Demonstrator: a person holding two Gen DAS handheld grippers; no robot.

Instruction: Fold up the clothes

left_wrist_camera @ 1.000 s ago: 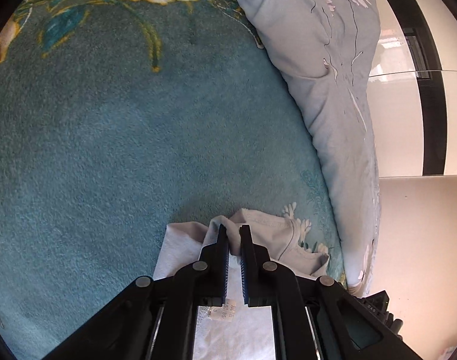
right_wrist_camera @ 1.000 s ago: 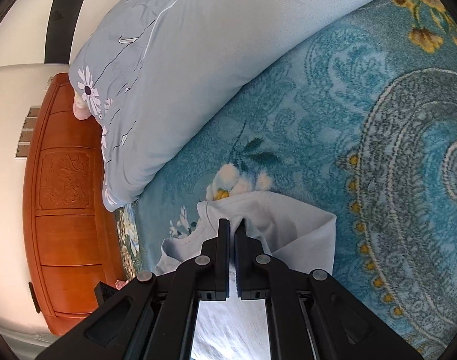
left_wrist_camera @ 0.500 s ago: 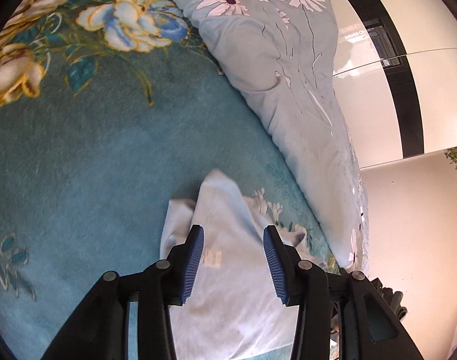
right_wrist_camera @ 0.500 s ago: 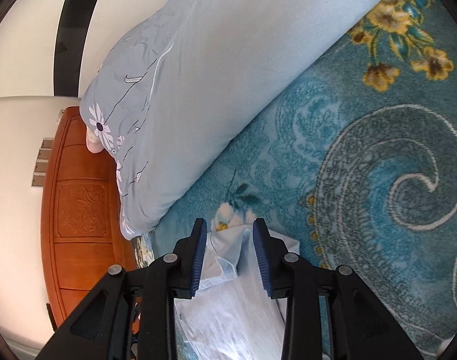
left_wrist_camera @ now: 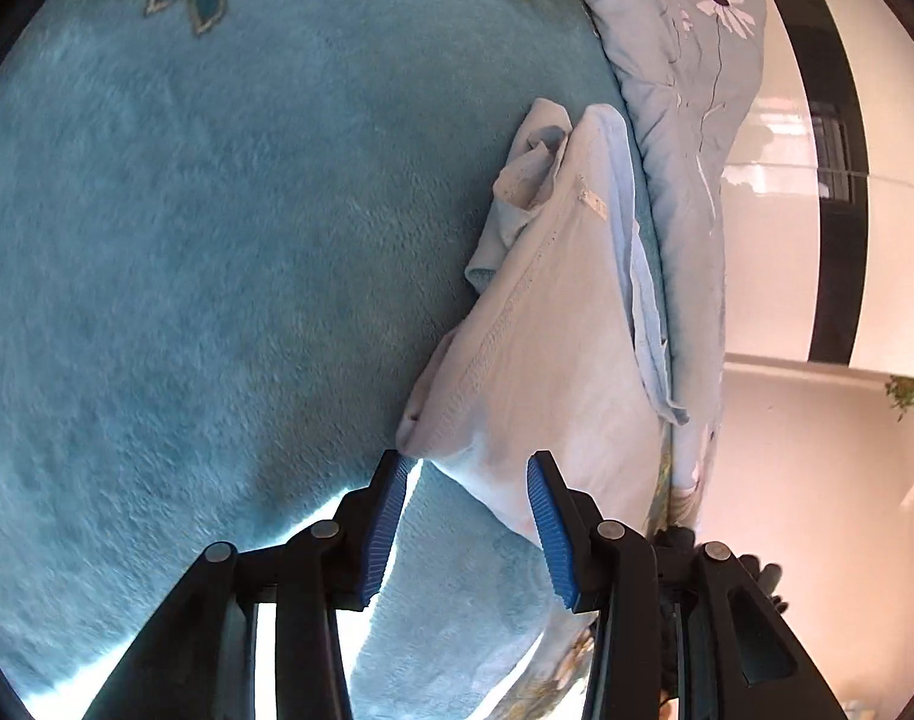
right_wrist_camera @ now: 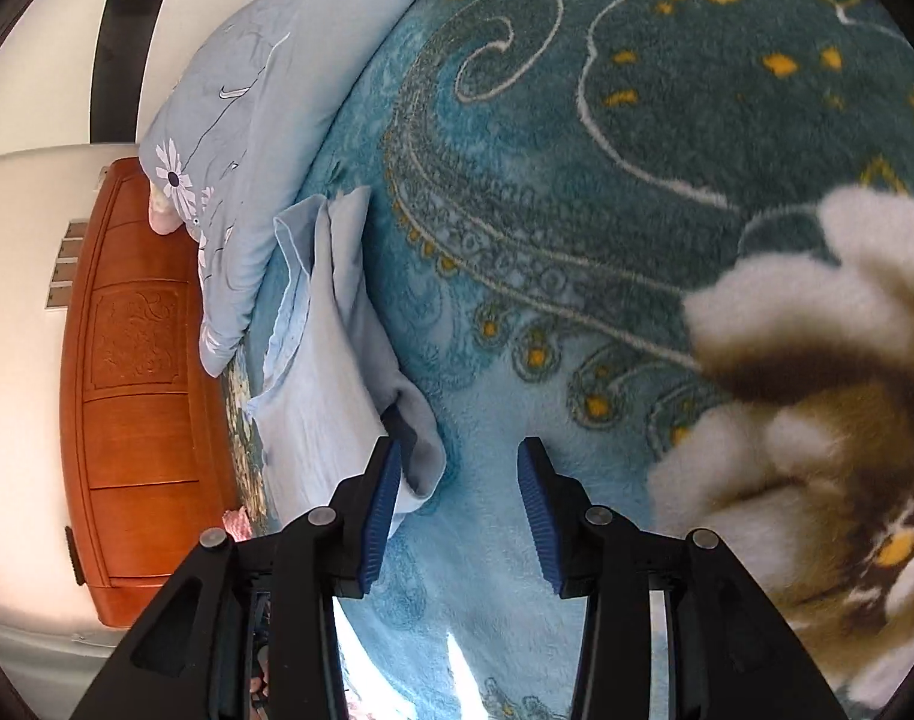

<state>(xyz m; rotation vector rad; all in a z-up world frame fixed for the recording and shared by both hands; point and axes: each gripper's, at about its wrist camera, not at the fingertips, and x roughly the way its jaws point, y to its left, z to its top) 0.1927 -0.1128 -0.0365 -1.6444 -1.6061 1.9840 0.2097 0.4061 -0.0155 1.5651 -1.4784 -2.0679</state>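
Observation:
A pale blue garment (left_wrist_camera: 553,324) lies folded in a long strip on the teal floral blanket (left_wrist_camera: 217,240), beside the pillow. My left gripper (left_wrist_camera: 468,468) is open, its blue pads just short of the garment's near hemmed corner, holding nothing. In the right wrist view the same garment (right_wrist_camera: 331,348) lies at the left. My right gripper (right_wrist_camera: 459,456) is open and empty over the blanket, with the garment's near corner beside its left finger (right_wrist_camera: 385,480).
A light blue daisy-print pillow (left_wrist_camera: 685,90) lies along the far side of the garment, also in the right wrist view (right_wrist_camera: 247,90). An orange wooden headboard (right_wrist_camera: 139,360) stands past the bed's end. The blanket (right_wrist_camera: 637,240) spreads wide to the right.
Both grippers were shut on the garment one second ago, then opened and let it go. They have pulled back and the garment now lies flat farther ahead.

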